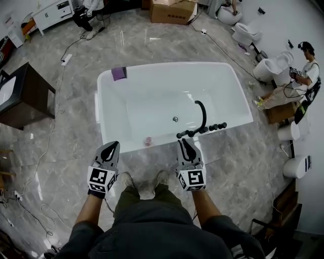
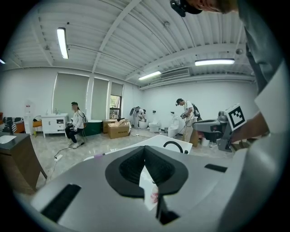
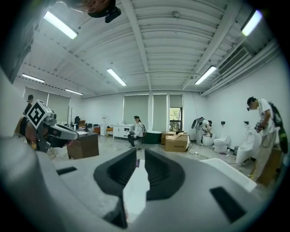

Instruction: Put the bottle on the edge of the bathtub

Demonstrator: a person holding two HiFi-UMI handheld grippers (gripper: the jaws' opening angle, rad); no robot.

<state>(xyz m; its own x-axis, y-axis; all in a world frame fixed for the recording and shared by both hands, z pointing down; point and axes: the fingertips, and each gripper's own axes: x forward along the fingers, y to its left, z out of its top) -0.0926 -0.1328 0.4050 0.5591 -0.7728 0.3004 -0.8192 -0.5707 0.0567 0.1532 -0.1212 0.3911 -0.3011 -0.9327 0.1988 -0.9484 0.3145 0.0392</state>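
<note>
A white rectangular bathtub (image 1: 109,103) stands mid-room on the grey marbled tile floor (image 1: 76,146). A small pink bottle (image 1: 148,140) sits inside it, by the near wall. A black curved faucet (image 1: 201,121) stands on the near-right rim, and a purple square pad (image 1: 119,73) on the far-left corner. A dark wooden cabinet (image 1: 28,96) stands left, brown cardboard boxes (image 1: 172,11) behind, white toilets (image 1: 271,66) and a person (image 1: 304,76) right. The left gripper (image 1: 114,144) and right gripper (image 1: 181,141) hang side by side before the near rim.
</note>
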